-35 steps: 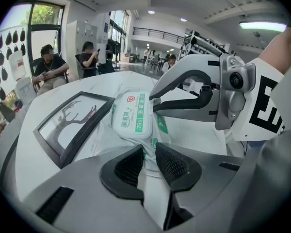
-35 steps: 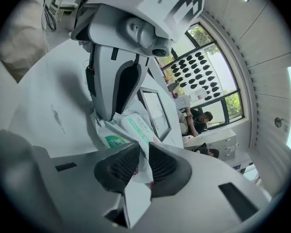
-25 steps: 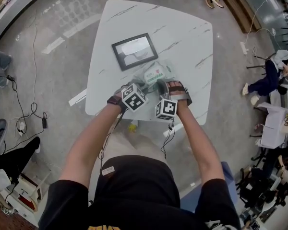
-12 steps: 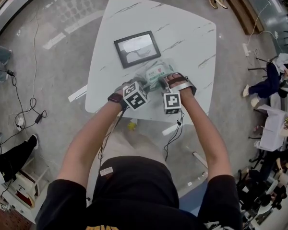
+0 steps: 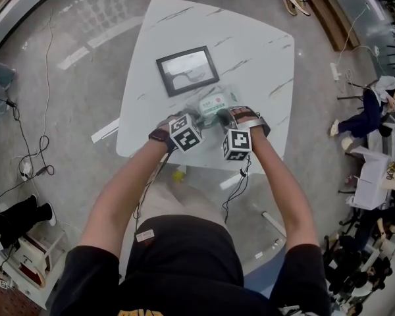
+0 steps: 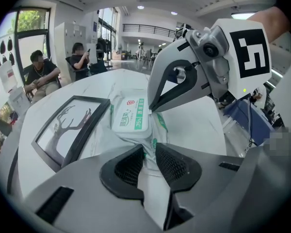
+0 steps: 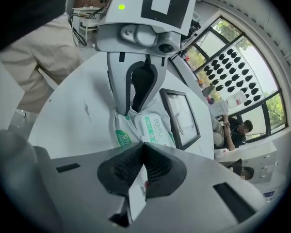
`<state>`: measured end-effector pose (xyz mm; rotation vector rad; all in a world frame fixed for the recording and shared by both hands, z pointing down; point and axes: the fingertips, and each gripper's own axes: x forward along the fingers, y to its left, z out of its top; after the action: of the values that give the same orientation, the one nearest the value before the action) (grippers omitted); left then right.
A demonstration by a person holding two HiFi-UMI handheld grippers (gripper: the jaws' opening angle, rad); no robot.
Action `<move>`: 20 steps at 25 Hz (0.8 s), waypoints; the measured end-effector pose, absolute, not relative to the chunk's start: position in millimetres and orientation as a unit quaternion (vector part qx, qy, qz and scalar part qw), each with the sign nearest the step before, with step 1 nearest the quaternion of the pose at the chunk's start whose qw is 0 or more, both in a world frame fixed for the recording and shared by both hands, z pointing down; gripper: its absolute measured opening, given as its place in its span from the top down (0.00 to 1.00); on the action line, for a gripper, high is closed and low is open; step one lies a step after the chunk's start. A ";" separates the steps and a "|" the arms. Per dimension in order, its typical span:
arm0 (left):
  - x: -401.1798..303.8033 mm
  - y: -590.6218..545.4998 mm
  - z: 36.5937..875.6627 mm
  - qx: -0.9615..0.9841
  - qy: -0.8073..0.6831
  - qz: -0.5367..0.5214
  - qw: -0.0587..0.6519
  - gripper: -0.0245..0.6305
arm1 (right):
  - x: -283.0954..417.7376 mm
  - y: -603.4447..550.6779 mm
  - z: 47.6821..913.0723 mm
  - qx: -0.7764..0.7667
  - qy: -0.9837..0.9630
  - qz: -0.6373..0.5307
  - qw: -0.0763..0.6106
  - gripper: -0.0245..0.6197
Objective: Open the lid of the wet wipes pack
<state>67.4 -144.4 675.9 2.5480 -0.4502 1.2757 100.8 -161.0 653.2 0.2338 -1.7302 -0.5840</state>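
From the head view, I see the wet wipes pack [image 5: 214,103] near the front edge of the white marble table [image 5: 250,45], between my two tools; the left gripper [image 5: 196,118] comes to it from the left and the right gripper [image 5: 225,120] from the right; a dark picture frame [image 5: 187,70] lies just behind the pack; the floor around is grey with loose cables, and people sit at the far right.

In the left gripper view, my left jaws are clenched on the near end of the pack's soft wrapper and pin it down; the lid [image 6: 132,111] is closed and flat; the right gripper's tips touch the lid's right edge.

In the right gripper view, the right jaws are pressed together, with the lid [image 7: 157,127] just beyond the tips; I cannot tell whether they have really caught its lip; large windows stand behind the frame.

I judge that the step in hand is getting hold of the lid's edge; the next move calls for a gentle upward peel while the left holds the pack; the thin lip may slip out.
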 end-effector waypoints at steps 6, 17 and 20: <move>67.4 -142.2 676.0 0.875 -0.155 0.440 0.127 0.81 | 100.1 -156.1 648.5 0.091 -0.751 -0.241 0.608 0.96; 68.5 -145.1 676.5 0.875 -0.154 0.441 0.124 0.81 | 100.8 -164.0 642.2 0.115 -0.759 -0.219 0.602 0.96; 67.6 -147.4 679.5 0.878 -0.158 0.437 0.118 0.81 | 101.3 -181.7 626.4 0.189 -0.777 -0.185 0.571 0.96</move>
<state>67.6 -147.4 679.5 2.5669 -0.4615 1.2784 101.3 -181.7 626.4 0.4443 -1.8239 -0.4334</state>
